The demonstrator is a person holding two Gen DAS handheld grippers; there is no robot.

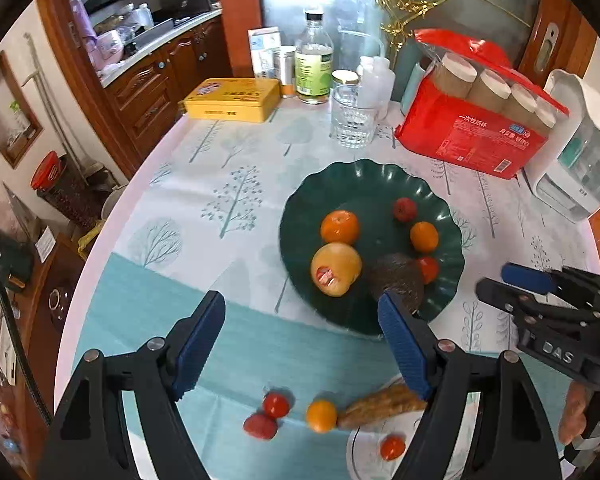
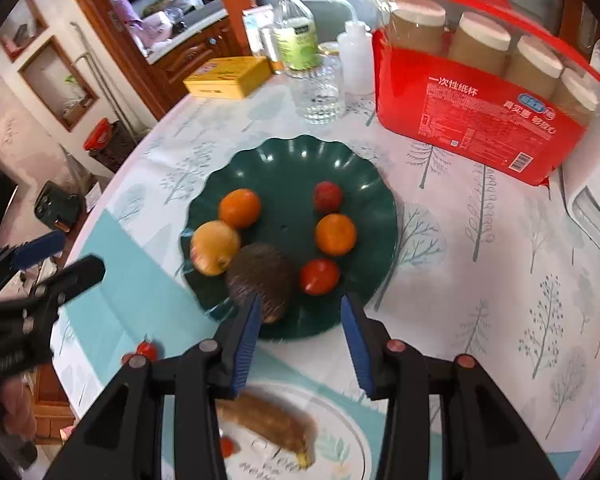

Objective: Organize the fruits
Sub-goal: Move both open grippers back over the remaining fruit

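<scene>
Judging from how the fruit lies, the task is about half done: the green plate (image 1: 296,216) already carries 6 pieces, among them a yellow apple (image 1: 335,269) and a dark avocado (image 1: 398,278).

Left of and in front of the plate, the left gripper (image 1: 302,344) stands wide open and empty. Under it, in front of the plate, 2 red fruits (image 1: 268,416) and a small orange (image 1: 321,416) lie on the cloth, and a spotted banana (image 1: 380,404) and a tomato (image 1: 392,448) on a white plate (image 2: 340,440).

The right gripper (image 2: 300,344), partly open, holds nothing.

Behind the green plate, a glass (image 1: 352,120) and a red cup package (image 1: 476,136) stand well apart from it, not in the way.
</scene>
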